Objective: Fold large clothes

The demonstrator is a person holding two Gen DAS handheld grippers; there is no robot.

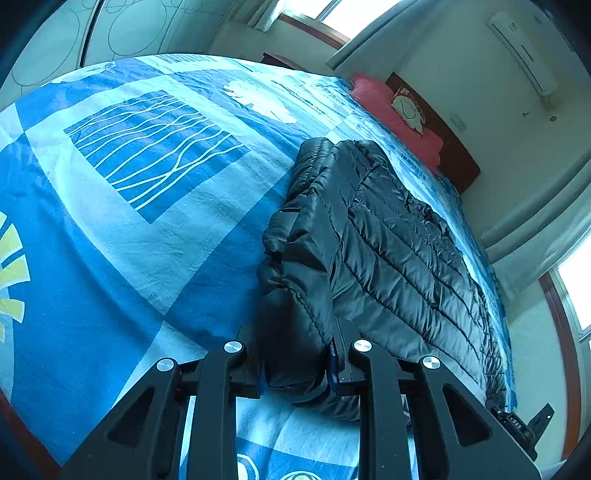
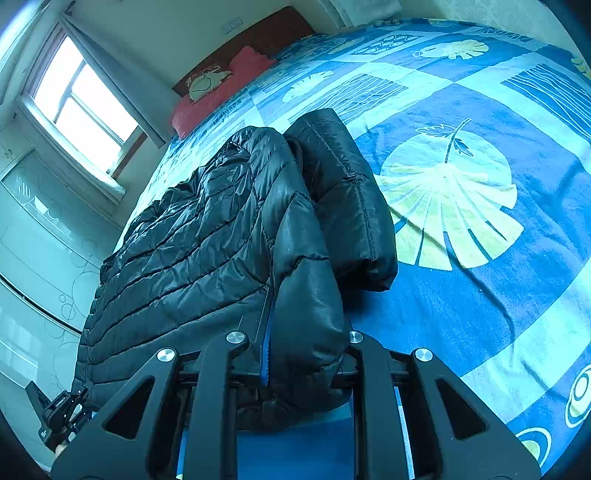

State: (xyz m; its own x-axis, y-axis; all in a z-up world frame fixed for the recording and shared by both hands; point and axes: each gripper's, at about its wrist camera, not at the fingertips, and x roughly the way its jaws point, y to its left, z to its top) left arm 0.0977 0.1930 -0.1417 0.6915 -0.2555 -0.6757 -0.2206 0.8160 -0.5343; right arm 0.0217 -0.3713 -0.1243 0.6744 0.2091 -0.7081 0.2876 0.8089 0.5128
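Note:
A black quilted puffer jacket (image 1: 388,251) lies folded lengthwise on the bed, its sleeves laid over the body. My left gripper (image 1: 295,363) is shut on a thick fold of the jacket at its near end. In the right wrist view the same jacket (image 2: 192,240) stretches away to the left. My right gripper (image 2: 303,363) is shut on a puffy fold of the jacket at the opposite end. Each gripper shows in the other's view, the right one (image 1: 517,424) and the left one (image 2: 62,410), at the jacket's far end.
The bed has a blue patterned cover (image 1: 129,221) with leaf prints (image 2: 450,206). A red pillow (image 1: 399,114) lies by the dark headboard (image 2: 258,33). Windows (image 2: 81,99), a wardrobe (image 2: 33,240) and a wall air conditioner (image 1: 521,51) surround the bed.

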